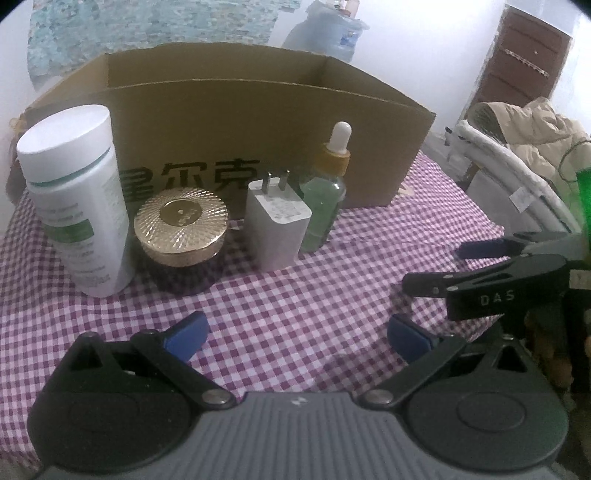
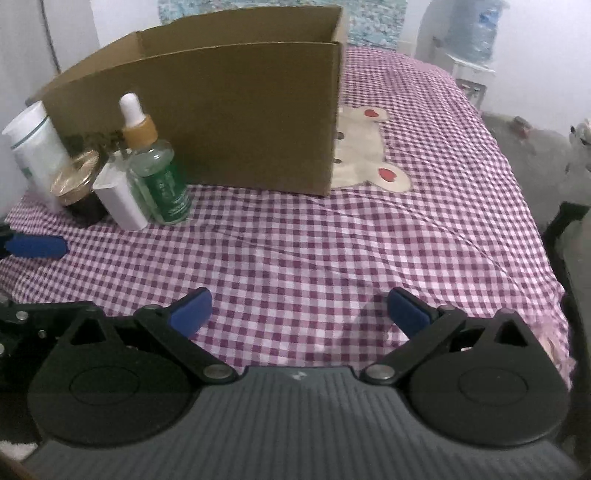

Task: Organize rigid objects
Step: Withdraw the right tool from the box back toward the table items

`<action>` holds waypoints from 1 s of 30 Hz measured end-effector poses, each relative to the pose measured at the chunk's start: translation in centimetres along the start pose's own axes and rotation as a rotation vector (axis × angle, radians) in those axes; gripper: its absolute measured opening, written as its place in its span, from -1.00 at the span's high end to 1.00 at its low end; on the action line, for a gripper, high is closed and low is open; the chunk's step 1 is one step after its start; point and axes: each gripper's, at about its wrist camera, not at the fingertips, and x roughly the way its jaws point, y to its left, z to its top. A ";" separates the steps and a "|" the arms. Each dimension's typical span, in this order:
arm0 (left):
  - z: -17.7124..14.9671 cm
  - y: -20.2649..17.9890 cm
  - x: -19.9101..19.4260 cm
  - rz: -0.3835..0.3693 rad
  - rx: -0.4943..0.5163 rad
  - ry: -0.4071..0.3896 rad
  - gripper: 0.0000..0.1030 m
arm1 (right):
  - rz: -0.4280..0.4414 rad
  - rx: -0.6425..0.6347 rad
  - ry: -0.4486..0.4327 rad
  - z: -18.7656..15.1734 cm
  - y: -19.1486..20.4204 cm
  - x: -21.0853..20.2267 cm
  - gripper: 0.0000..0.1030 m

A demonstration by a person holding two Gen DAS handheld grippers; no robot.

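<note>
Standing in a row on the purple-checked cloth (image 1: 295,295), just in front of the open cardboard box (image 1: 236,125): white pill bottle (image 1: 74,195), gold-lidded dark jar (image 1: 181,225), white plug charger (image 1: 277,221), green dropper bottle (image 1: 327,192). All upright, close together; charger touching dropper bottle, bottle beside jar. Left gripper (image 1: 295,334) jaws spread wide, nothing held, hovering over cloth short of the row. Right gripper (image 2: 299,310) jaws also wide apart, empty, over bare cloth right of the items, also seen side-on at the left view's right edge. Bear patch (image 2: 365,147) on cloth beside box's right end. Water jug (image 1: 328,33) behind box.
</note>
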 end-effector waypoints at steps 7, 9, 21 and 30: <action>0.1 -0.3 0.2 0.010 0.002 0.011 -1.00 | 0.002 -0.010 0.016 -0.2 -0.6 0.0 -0.98; 0.2 -0.2 0.3 0.005 -0.012 0.011 -1.00 | 0.008 -0.020 0.004 -0.5 -0.7 -0.2 -0.98; 0.1 2.9 -1.5 -0.111 -0.171 -0.032 -1.00 | 0.300 0.247 -0.144 -0.8 -4.6 -2.7 -0.97; 0.5 -0.9 -4.1 -0.050 0.081 -0.202 -0.99 | 0.433 0.157 -0.287 1.7 -2.4 -4.6 -0.87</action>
